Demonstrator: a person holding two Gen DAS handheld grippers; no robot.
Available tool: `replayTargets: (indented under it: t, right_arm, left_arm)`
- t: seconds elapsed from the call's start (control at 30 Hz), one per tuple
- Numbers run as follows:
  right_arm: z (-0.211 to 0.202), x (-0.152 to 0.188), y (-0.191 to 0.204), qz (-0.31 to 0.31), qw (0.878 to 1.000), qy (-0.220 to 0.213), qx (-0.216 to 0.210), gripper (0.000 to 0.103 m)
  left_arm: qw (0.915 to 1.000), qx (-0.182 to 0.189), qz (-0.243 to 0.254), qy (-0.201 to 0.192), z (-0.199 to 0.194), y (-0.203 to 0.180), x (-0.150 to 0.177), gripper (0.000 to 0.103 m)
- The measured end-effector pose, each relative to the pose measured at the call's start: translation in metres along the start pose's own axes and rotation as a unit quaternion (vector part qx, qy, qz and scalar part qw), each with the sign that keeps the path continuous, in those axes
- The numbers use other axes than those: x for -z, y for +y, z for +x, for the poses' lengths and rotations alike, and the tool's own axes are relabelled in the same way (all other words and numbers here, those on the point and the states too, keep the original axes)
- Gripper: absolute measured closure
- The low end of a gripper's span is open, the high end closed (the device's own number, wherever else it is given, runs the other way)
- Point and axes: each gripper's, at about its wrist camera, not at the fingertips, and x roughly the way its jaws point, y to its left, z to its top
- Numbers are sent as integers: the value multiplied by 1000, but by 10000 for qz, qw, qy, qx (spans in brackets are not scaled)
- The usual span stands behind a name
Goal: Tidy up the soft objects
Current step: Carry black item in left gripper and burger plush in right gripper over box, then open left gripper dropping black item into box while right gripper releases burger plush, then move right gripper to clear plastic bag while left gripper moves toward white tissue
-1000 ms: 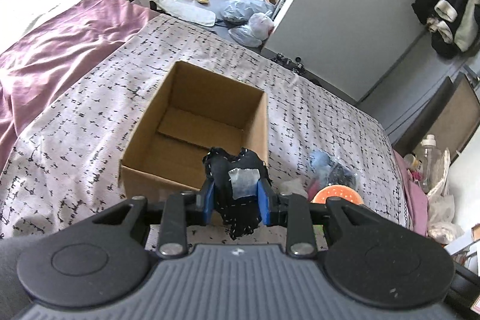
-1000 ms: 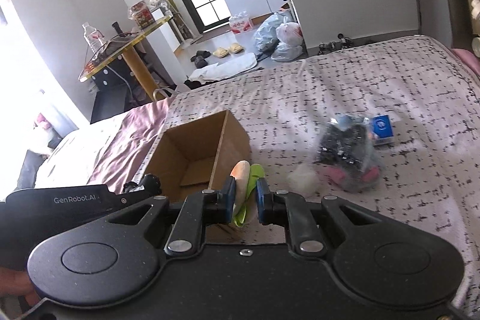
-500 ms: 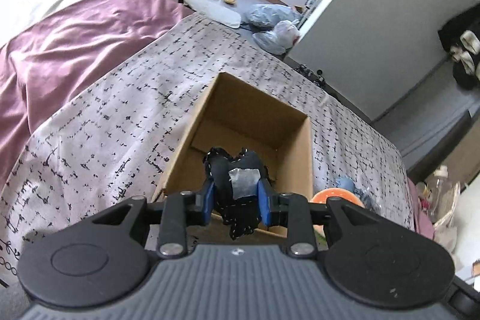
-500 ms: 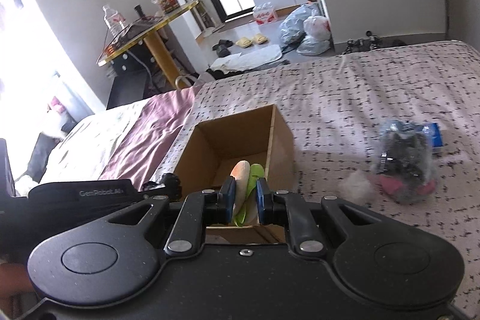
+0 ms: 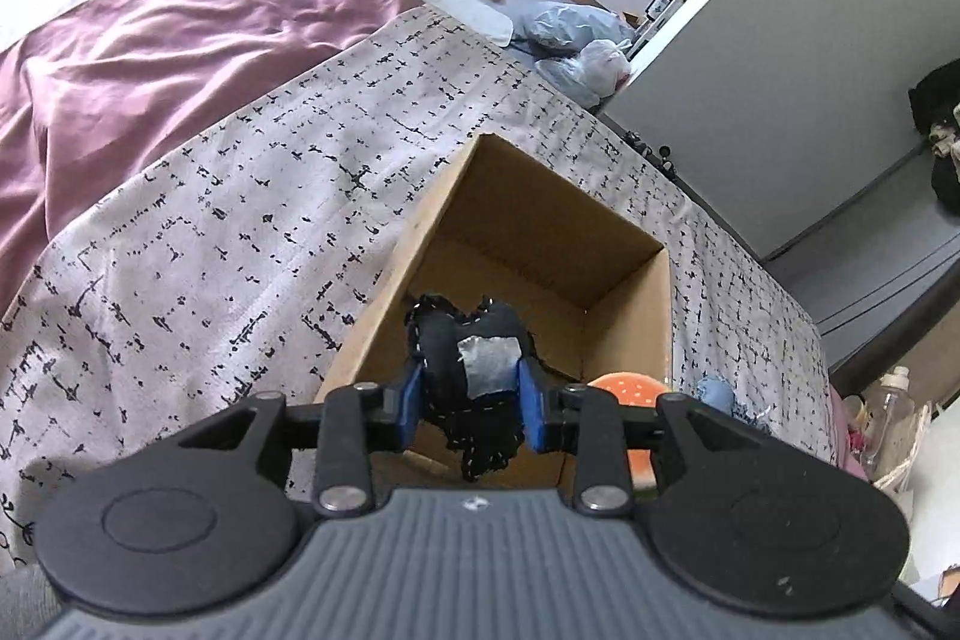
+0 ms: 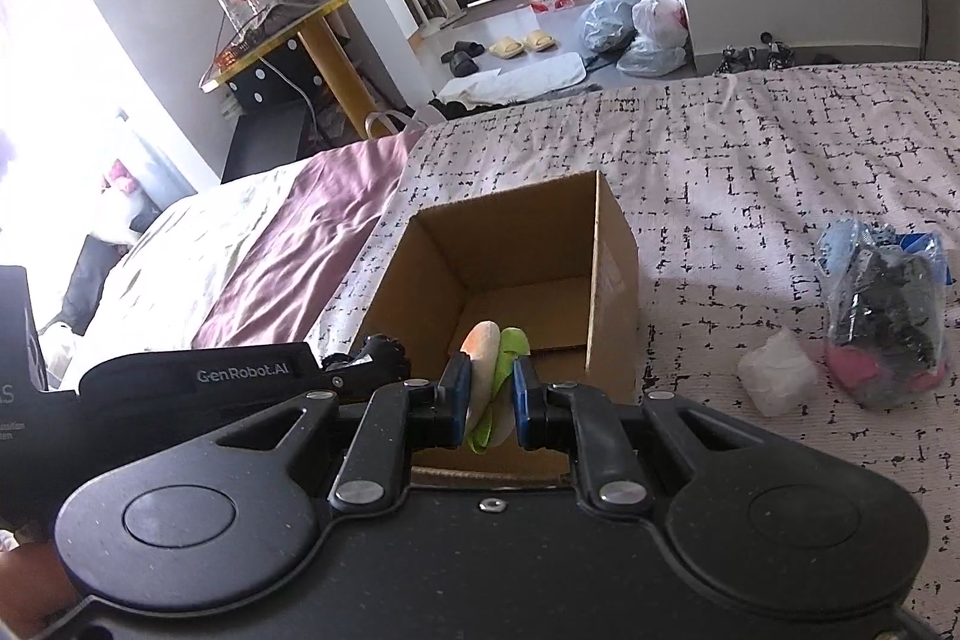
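Observation:
An open cardboard box stands on the patterned bedspread; it also shows in the right wrist view. My left gripper is shut on a black soft toy with a grey patch, held over the box's near edge. My right gripper is shut on an orange, white and green soft toy, held over the near edge of the box. The left gripper's body shows at the left of the right wrist view. The orange toy shows in the left wrist view beside the box's right wall.
A clear bag of dark and pink soft items and a white wad lie on the bedspread right of the box. A purple sheet covers the bed's left part. Plastic bags and slippers lie on the floor beyond.
Both grippers have moved forward and left toward the box, each keeping its toy. The box now fills more of both views and lies right under the fingertips.

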Motion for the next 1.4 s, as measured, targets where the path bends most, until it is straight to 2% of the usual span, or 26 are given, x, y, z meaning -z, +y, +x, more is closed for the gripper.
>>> replayTargets:
  t: [0.1, 0.17, 0.2, 0.23, 0.4, 0.47, 0.6, 0.77, 0.9, 1.07, 1.2, 1.27, 1.4]
  right_arm:
    - [5, 1, 1, 1, 10000, 55, 12, 88]
    - [8, 1, 2, 5, 10000, 86, 11, 88]
    - [9, 1, 2, 10, 10000, 96, 11, 88]
    - [10, 2, 2, 16, 9999, 106, 16, 88]
    - [14, 3, 0, 107, 9998, 132, 51, 87]
    - [15, 3, 0, 124, 9998, 147, 42, 82]
    - [12, 3, -1, 162, 9997, 167, 27, 80]
    - [-3, 2, -6, 172, 9998, 37, 60, 66]
    - [-18, 5, -16, 243, 9997, -5, 99, 64]
    - [-37, 13, -28, 167, 9994, -58, 295, 48]
    - [-52, 17, -39, 157, 9991, -106, 388, 39]
    - [-60, 18, -44, 143, 9987, -166, 467, 31]
    - [-73, 20, -55, 188, 9980, -295, 525, 26]
  left_arm:
    - [9999, 62, -119, 79, 5, 3, -1, 67]
    - [9996, 53, -237, 113, 6, 6, -2, 61]
    - [9995, 37, -292, 120, 6, 8, -2, 53]
    - [9992, 32, -369, 119, 6, 10, -3, 50]
    - [9989, 92, -458, 99, 3, 13, -3, 48]
    - [9991, 69, -418, 77, 1, 11, -2, 47]
    - [9992, 40, -392, 0, -3, 10, -1, 47]
    - [9996, 14, -274, -20, -7, 9, -1, 43]
    - [9998, -88, -147, -67, -12, 4, 1, 39]
    - [9995, -227, 137, -192, -20, -7, 4, 34]
    - [9989, -273, 201, -315, -28, -12, 7, 31]
    - [9985, -303, 187, -409, -33, -15, 8, 28]
    - [9966, -412, 329, -633, -44, -25, 11, 23]
